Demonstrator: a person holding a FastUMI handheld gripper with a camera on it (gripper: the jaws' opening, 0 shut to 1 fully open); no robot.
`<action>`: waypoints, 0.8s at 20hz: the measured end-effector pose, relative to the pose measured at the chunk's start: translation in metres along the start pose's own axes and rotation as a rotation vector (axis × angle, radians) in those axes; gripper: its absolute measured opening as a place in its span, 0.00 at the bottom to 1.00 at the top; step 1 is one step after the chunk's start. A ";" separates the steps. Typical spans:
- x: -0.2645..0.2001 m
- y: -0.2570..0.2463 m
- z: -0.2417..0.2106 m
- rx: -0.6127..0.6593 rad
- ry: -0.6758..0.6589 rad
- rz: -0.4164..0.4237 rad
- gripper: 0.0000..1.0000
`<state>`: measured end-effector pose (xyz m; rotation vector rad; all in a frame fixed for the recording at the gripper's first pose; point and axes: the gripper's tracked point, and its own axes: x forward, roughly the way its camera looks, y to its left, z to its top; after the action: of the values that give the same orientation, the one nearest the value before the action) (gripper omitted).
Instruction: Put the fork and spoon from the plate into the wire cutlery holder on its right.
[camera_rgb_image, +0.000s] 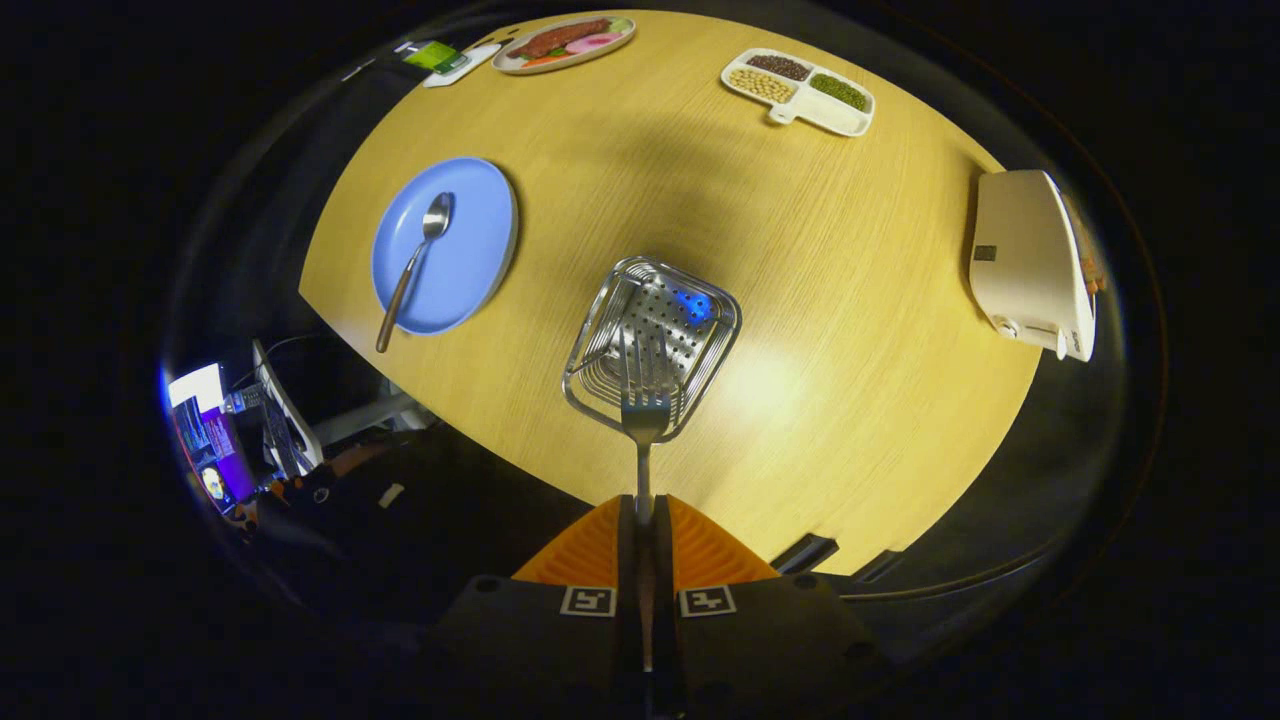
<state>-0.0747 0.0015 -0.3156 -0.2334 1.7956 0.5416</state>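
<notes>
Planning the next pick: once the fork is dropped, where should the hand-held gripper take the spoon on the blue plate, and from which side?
Probably the spoon's dark handle, where it overhangs the blue plate's rim toward the table's near edge. That end looks free underneath, so come from above with fingers straddling the shaft. The bowl lies flat on the plate. The hand-held gripper is shut on the fork, over the wire cutlery holder.

Round light-wood table (820, 300) under warm overhead light with a bright glare patch; dark surroundings, lit screens (205, 440) beside it.
</notes>
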 end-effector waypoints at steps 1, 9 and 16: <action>0.003 -0.002 0.004 -0.005 0.036 -0.008 0.09; 0.027 -0.006 0.023 0.012 0.258 -0.059 0.08; 0.030 -0.004 0.038 0.030 0.240 -0.049 0.16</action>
<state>-0.0490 0.0201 -0.3527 -0.3319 2.0237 0.4665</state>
